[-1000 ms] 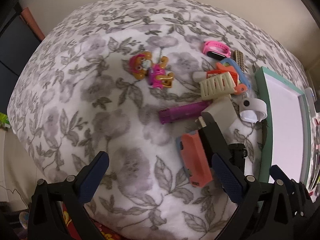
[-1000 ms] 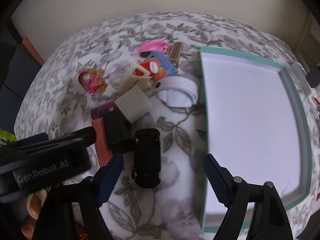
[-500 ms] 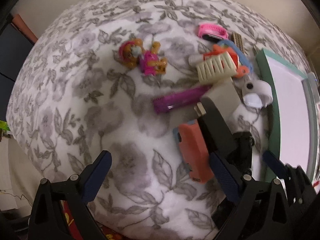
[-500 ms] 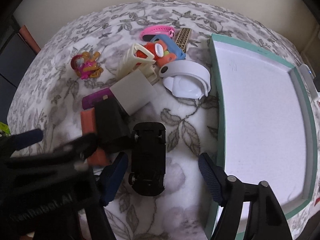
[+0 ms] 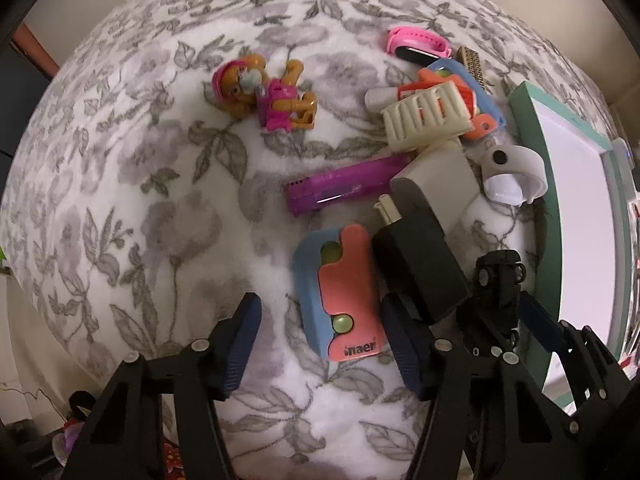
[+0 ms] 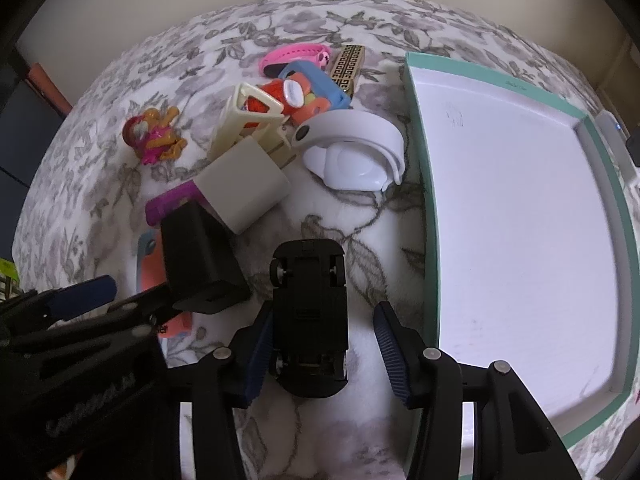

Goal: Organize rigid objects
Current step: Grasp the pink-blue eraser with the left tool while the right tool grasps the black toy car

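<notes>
A blue-and-coral case (image 5: 340, 296) lies flat on the floral blanket between the fingers of my left gripper (image 5: 320, 340). Its jaws are closing; the right pad is near the case's edge and the left pad stands apart. An upside-down black toy car (image 6: 308, 320) sits between the fingers of my right gripper (image 6: 326, 356), whose jaws are also closing. The left pad is at the car's side and a gap remains on the right. A teal-rimmed white tray (image 6: 424, 160) lies just right of the car.
A black charger block (image 6: 200, 256) leans between case and car, with a white charger (image 6: 244, 188) and a purple lighter (image 5: 340, 192) behind it. Farther back lie a cream clip (image 5: 424, 120), a white round device (image 6: 352, 152), a pink band (image 5: 416, 44) and a toy dog (image 5: 264, 96).
My left gripper has sunk towards the case and its jaws have narrowed around it. The right gripper's jaws have narrowed on either side of the black car.
</notes>
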